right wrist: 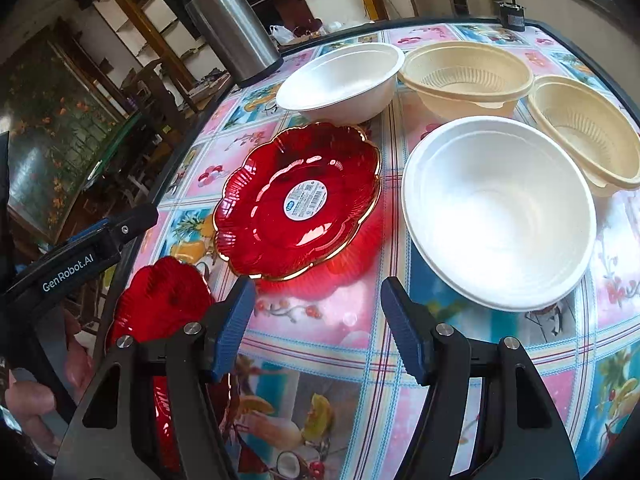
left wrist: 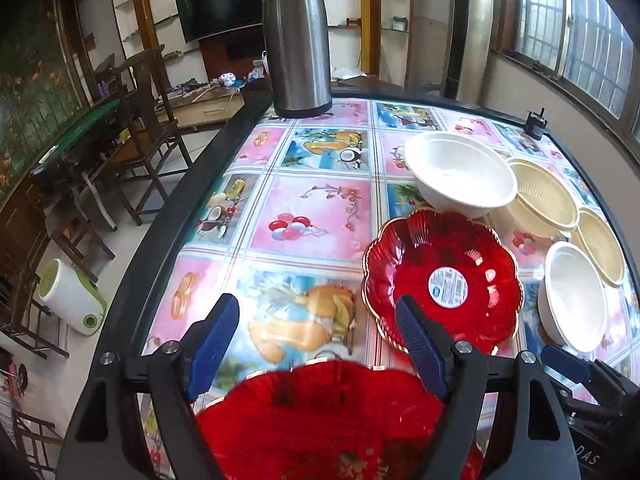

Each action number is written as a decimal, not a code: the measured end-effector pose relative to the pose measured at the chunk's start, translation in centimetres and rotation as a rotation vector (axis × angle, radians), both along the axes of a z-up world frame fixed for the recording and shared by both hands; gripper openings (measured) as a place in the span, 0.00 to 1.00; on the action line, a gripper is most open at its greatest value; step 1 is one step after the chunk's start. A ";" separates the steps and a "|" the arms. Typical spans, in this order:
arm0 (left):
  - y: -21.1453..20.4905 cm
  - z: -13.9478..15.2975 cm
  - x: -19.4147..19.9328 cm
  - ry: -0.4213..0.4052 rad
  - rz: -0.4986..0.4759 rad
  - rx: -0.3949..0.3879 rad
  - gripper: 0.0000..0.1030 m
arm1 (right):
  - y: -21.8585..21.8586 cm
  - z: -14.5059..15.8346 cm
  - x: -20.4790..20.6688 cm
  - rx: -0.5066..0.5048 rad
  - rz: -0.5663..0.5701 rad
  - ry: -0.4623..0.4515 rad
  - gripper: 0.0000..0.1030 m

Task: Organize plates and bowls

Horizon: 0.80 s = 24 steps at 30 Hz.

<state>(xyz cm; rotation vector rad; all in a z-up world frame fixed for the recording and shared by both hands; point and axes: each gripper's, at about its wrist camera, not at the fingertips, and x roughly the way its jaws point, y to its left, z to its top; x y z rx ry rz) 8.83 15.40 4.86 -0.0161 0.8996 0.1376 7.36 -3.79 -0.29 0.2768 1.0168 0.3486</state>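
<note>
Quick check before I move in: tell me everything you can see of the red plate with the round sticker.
The red plate with the round sticker is translucent, glossy, glass-like or plastic, with a scalloped, flower-shaped rim edged in gold and ribbed flutes around a flat centre. A white round label sits in its middle. It lies flat and upright on the patterned tablecloth, casting a red glow. Nothing rests in it; neither gripper touches it. The far white bowl stands just behind its rim; contact unclear.

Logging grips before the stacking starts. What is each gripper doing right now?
Left gripper: open, holding nothing, above the near red plate.
Right gripper: open, holding nothing, above the table.
</note>
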 end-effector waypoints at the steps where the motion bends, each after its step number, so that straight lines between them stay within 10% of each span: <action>1: 0.1 -0.2 0.4 0.008 -0.003 -0.008 0.78 | 0.0 -0.2 0.4 0.003 -0.007 0.004 0.64; 22: -0.8 -5.3 7.3 0.190 -0.051 -0.146 0.77 | 1.1 -2.8 6.0 0.059 -0.014 0.051 0.60; 24: -1.0 -5.8 7.5 0.202 -0.062 -0.166 0.64 | 1.3 -2.9 6.1 0.058 -0.006 0.044 0.52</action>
